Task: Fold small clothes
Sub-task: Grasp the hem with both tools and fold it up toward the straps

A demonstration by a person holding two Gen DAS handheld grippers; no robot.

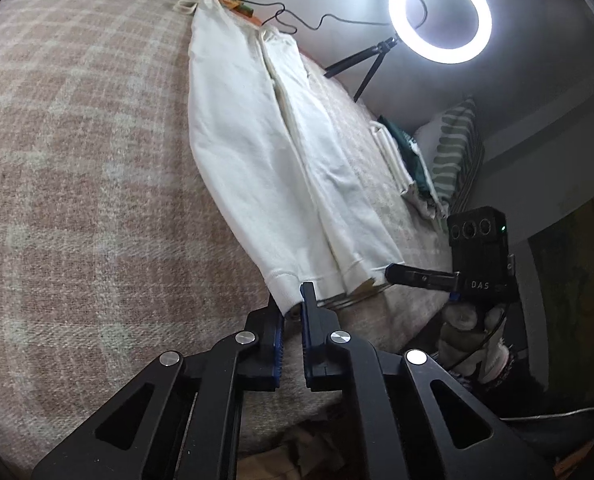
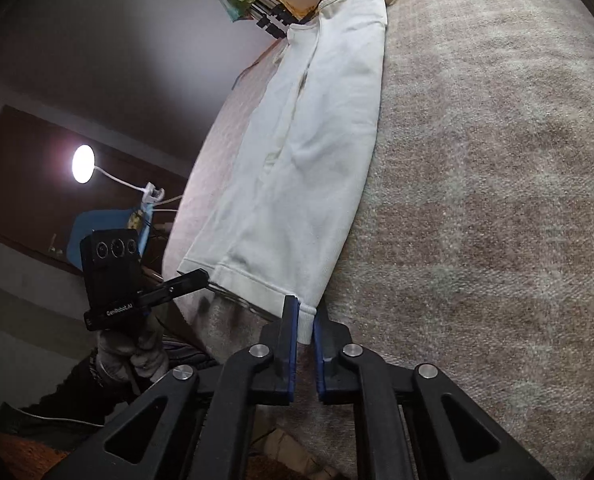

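Observation:
White sweatpants [image 1: 249, 140] lie lengthwise on a pink plaid blanket [image 1: 77, 160], legs side by side, the drawstring waist at the far end. My left gripper [image 1: 293, 300] is shut on the ribbed cuff of the near leg. In the same view my right gripper [image 1: 393, 271] comes in from the right and pinches the other cuff's corner. In the right wrist view the sweatpants [image 2: 317, 160] run away from me, my right gripper [image 2: 305, 312] is shut on a cuff, and my left gripper [image 2: 203, 276] holds the opposite corner.
A lit ring light [image 1: 440, 14] on a tripod stands past the blanket's far right edge. Folded clothes [image 1: 401, 160] and a striped pillow [image 1: 457, 152] lie at the right. A gloved hand [image 2: 129, 352] grips the left handle. A small lamp [image 2: 83, 163] glows beyond.

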